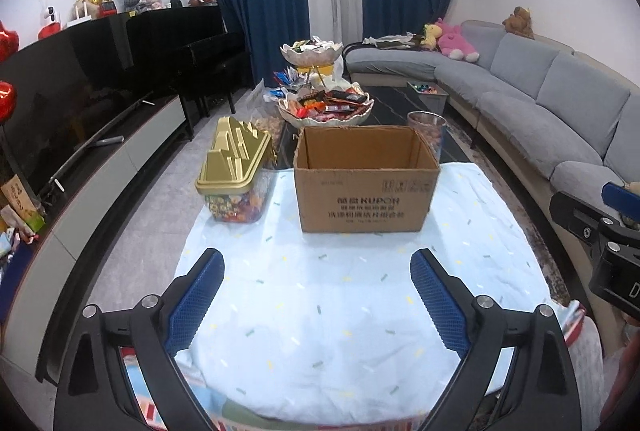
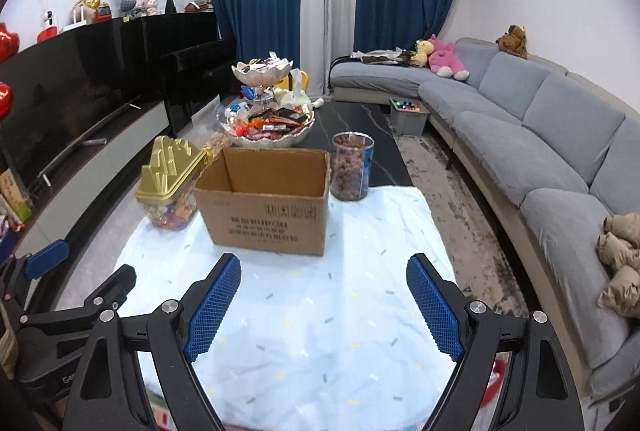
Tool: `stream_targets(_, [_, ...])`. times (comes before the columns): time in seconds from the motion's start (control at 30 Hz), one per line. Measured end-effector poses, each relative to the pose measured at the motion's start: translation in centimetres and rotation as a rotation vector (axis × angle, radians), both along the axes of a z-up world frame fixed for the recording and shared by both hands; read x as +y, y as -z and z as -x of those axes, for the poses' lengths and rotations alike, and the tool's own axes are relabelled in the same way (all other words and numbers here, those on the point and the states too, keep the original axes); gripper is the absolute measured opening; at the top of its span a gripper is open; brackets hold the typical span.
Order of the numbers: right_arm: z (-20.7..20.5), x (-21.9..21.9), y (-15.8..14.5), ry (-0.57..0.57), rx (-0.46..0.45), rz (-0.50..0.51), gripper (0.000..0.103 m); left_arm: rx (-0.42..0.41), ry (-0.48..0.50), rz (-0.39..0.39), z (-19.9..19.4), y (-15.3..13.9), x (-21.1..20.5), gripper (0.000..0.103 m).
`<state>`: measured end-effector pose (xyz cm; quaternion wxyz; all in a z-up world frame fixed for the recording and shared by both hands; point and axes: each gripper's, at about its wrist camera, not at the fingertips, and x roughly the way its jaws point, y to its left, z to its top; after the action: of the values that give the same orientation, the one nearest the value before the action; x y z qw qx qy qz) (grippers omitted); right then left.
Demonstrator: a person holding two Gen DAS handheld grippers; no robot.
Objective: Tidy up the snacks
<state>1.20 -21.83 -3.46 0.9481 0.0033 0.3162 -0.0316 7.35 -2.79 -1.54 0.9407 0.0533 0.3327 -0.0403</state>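
Snacks [image 1: 324, 105] heap a scalloped tiered dish behind an open corrugated cardboard box [image 1: 366, 179] on pale cloth; left gripper [image 1: 316, 263] gapes empty. Right wrist view: right gripper [image 2: 324, 269] wide, empty, ribbed blue pads [image 2: 212, 311].

My right gripper [image 2: 323, 269] gapes empty over the pale blue speckled cloth [image 2: 312, 331], the open brown cardboard box [image 2: 266, 203] just ahead between my fingertips.
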Motion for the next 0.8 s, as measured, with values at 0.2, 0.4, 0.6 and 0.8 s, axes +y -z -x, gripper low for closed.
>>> stream_targets(0.2, [2.6,-0.1,0.2,-0.014,0.014,-0.023,0.086,0.001,0.004,0.000,2.7,-0.2,0.0,0.100])
stream_targets(0.4, [4.1,-0.4,0.0,-0.002,0.023,-0.042,0.086,0.017,-0.011,0.010,4.5,-0.5,0.5,0.103])
stream_targets(0.6, [5.4,-0.7,0.2,0.022,0.036,-0.054,0.093,0.023,-0.028,0.006,5.8,-0.6,0.8,0.103])
stream_targets(0.8, [6.5,-0.7,0.3,0.032,0.040,-0.055,0.093,0.058,-0.037,0.007,6.9,-0.1,0.8,0.103])
